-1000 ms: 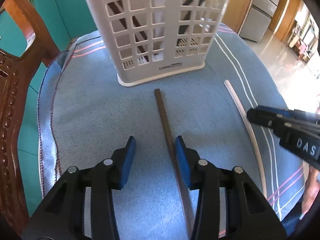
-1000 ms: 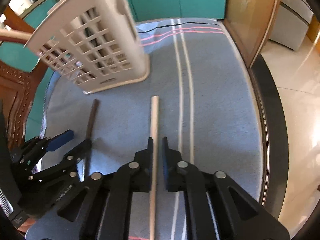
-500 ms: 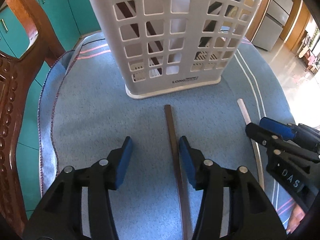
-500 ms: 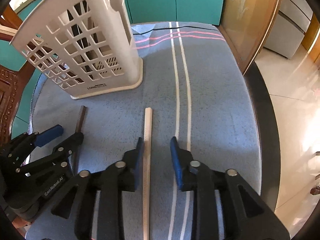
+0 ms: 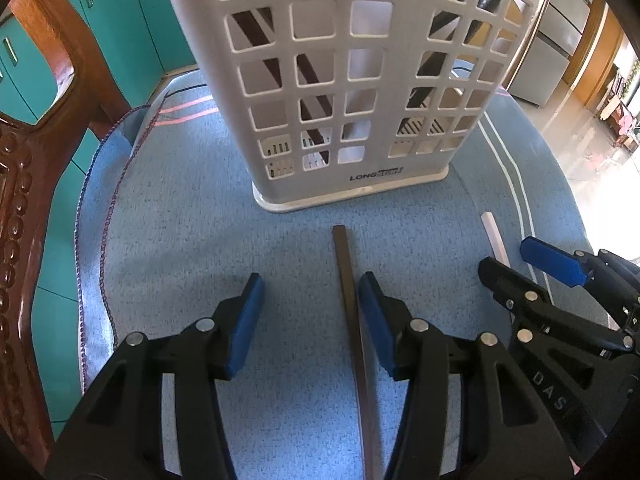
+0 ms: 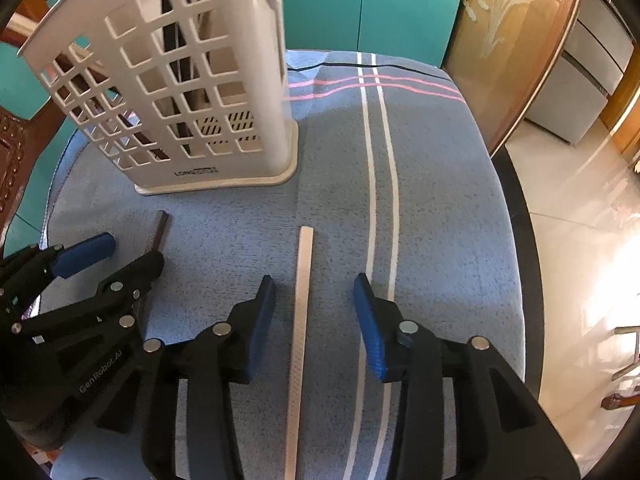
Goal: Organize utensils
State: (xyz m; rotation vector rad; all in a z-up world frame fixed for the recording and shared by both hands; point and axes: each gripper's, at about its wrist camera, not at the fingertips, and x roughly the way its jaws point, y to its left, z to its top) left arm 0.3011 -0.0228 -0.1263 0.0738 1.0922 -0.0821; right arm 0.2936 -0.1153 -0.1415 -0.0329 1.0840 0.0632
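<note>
Dark chopstick (image 5: pixel 352 312) flat on blue cloth (image 5: pixel 180 220), near white lattice utensil holder (image 5: pixel 348 80), far tip just short of its base. Left gripper (image 5: pixel 310 320) released, jaws apart, stick beside its right pad. Pale chopstick (image 6: pixel 302 304) lies to right, parallel. Right gripper (image 6: pixel 316 320) jaws just been opening, now released, pale stick between pads, untouched. More dark sticks lean inside holder. Wooden chair (image 5: pixel 24 208) far left

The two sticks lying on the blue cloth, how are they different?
The dark stick is brown; the pale stick is whitish. The dark stick lies between the left tongs, close against one blue pad; the pale stick lies between the right tongs, whose jaws have just been opening, clear of both pads. Both are long, thin, flat on the cloth, pointing toward the white basket.
</note>
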